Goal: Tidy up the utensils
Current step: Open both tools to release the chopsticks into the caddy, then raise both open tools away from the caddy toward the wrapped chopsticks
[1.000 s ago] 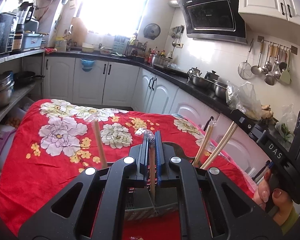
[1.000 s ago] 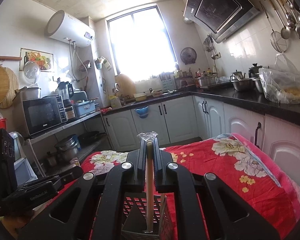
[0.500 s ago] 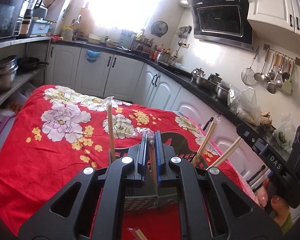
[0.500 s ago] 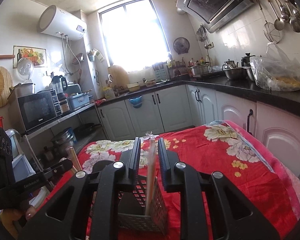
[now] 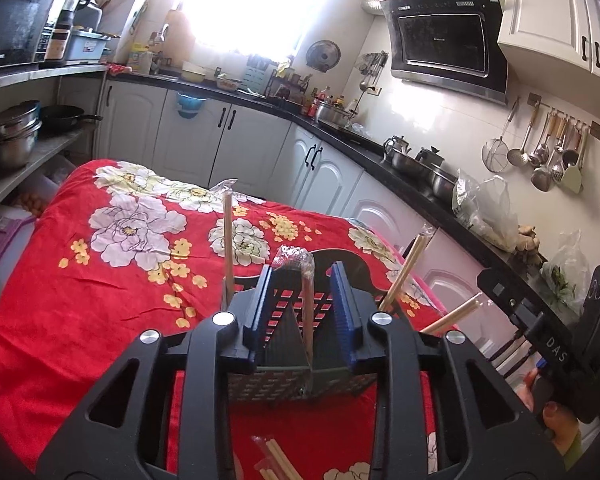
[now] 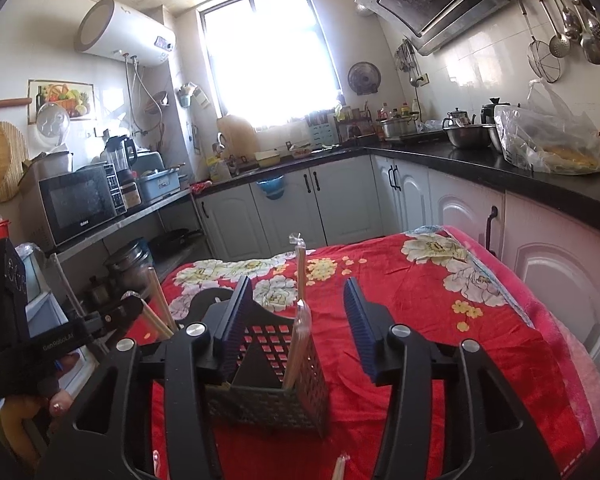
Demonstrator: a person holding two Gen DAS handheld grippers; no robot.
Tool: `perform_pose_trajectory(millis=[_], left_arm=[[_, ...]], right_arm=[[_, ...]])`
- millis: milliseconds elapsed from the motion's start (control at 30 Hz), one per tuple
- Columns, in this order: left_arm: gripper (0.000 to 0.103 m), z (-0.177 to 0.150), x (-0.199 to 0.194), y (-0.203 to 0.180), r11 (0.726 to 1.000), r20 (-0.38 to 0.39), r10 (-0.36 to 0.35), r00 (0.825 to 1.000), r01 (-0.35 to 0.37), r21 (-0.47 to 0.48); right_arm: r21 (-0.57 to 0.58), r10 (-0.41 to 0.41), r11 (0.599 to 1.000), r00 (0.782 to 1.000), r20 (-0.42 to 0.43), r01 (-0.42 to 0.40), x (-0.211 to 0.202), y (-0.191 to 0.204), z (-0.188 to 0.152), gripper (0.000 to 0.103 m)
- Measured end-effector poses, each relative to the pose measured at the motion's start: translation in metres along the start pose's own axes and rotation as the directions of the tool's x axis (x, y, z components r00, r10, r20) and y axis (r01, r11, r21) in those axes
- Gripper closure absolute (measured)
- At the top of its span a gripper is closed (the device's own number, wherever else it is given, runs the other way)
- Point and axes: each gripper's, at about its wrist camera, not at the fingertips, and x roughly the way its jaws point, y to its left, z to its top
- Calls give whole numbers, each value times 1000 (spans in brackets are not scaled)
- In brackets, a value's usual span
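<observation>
A dark perforated utensil caddy (image 5: 300, 380) stands on the red floral cloth; it also shows in the right wrist view (image 6: 292, 404). Several wrapped wooden chopsticks stand in it: one upright (image 5: 228, 240), others leaning right (image 5: 404, 272). My left gripper (image 5: 303, 276) is open above the caddy, with a plastic-wrapped chopstick (image 5: 307, 312) standing free between its blue pads. My right gripper (image 6: 298, 292) is open over the caddy, with wrapped chopsticks (image 6: 296, 344) standing in the compartment below.
Loose wrapped chopsticks (image 5: 276, 460) lie on the cloth (image 5: 100, 280) near the caddy's front. The other gripper and the hand holding it show at the right (image 5: 560, 344) and at the left (image 6: 40, 344). White cabinets and a black counter (image 6: 480, 164) surround the table.
Both grippers have opened and released their chopsticks into the caddy. Both views have drawn back and up a little from the caddy.
</observation>
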Motion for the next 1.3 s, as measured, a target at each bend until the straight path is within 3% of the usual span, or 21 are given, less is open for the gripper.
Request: perform_pose_trajectory(millis=[500,800,1300], left_arm=[[31,-8,-34,-3,1000,33,1,999,0,-15],[12,-16,-49,3,999,38,11,999,-10,-36],[11,-45,-58,13,997,-15,48,999,-49,-53]], right_arm=[[4,20,1000,999,-26,-20,-22,-8,-6,38],[-14,46,999,998,-51,-47,-33,-4,-14,34],[-60,82,994,989,-123,-90,-42,13,-36,33]])
